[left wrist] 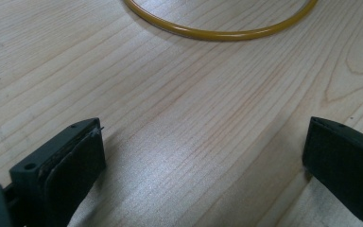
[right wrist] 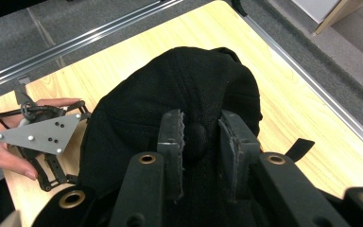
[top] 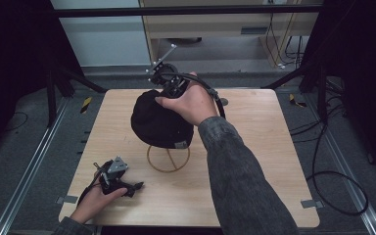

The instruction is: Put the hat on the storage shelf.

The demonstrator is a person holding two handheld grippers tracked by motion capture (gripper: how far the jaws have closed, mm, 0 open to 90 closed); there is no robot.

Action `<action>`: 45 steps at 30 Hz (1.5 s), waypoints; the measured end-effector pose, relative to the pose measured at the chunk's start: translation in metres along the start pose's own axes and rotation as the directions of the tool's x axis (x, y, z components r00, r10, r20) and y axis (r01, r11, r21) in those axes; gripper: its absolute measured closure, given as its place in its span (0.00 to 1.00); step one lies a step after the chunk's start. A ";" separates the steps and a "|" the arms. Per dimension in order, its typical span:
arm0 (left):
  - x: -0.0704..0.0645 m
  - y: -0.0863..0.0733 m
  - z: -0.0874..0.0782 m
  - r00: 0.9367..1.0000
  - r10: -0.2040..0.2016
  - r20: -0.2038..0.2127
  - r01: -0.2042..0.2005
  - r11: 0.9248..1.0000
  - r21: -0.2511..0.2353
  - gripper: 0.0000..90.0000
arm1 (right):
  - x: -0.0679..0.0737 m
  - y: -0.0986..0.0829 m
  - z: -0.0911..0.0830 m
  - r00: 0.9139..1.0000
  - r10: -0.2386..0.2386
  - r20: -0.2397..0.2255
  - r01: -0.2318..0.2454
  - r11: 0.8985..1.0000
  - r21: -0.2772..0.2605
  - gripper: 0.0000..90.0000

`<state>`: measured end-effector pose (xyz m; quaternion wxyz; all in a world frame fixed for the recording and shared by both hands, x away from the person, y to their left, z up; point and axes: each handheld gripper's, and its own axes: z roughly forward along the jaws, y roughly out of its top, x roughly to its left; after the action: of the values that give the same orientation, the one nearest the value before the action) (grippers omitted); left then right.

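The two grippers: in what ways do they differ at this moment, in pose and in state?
The left gripper has its jaws wide apart with bare table between them; the right gripper has its jaws closed on the top button of the black cap. The left gripper lies low at the table's near edge; the right gripper is raised over the cap on its wire stand. Both are black and hand-held.

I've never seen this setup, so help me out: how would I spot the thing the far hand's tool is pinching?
Start at the pale wooden table and look to its middle, where a yellow wire ring lies as a stand's base. Perched above it is a black cap, with the right gripper closed on the small button at its crown. It is the only soft, dark cloth thing there.
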<state>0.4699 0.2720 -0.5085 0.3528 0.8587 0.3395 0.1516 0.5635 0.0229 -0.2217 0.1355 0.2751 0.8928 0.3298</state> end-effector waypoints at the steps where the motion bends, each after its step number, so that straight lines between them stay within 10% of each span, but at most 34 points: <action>1: 0.000 0.000 0.000 1.000 0.000 0.000 0.000 1.000 0.000 0.00 | 0.000 0.000 0.000 1.000 0.001 0.000 -0.001 1.000 0.000 0.79; 45: 0.000 0.000 0.000 1.000 0.001 0.001 -0.001 1.000 0.000 0.00 | 0.004 -0.016 -0.007 1.000 0.013 -0.026 -0.013 1.000 0.007 0.64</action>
<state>0.4698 0.2722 -0.5085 0.3528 0.8590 0.3388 0.1512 0.5508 0.0117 -0.2277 0.1205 0.2771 0.8939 0.3312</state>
